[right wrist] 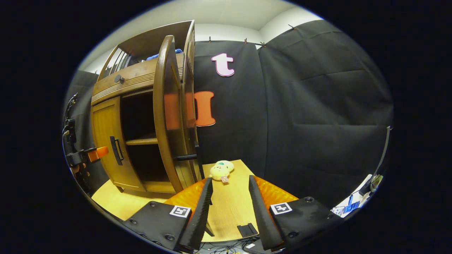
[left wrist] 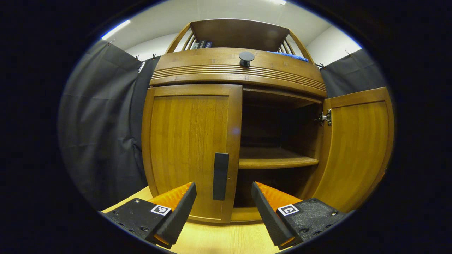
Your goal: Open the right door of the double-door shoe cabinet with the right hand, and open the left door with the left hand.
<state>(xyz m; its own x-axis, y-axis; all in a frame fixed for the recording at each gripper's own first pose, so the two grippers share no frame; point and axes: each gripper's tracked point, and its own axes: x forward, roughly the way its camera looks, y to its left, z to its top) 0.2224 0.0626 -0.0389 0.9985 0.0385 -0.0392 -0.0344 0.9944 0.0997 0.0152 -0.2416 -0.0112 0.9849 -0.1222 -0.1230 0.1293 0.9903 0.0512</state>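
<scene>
Cabinet [left wrist: 233,70] on the table [left wrist: 226,240], right door [left wrist: 356,148] swung wide, left door [left wrist: 190,148] shut. I judge step two is in hand. My left gripper [left wrist: 223,208] sits spread and empty, fingers flanking the handle [left wrist: 220,175] but short of it. Right gripper [right wrist: 227,201] is parted, holding nothing, off beside the cabinet near a plush toy [right wrist: 221,171]. Next I'd push forward, pinch the handle, pull leftward.
</scene>
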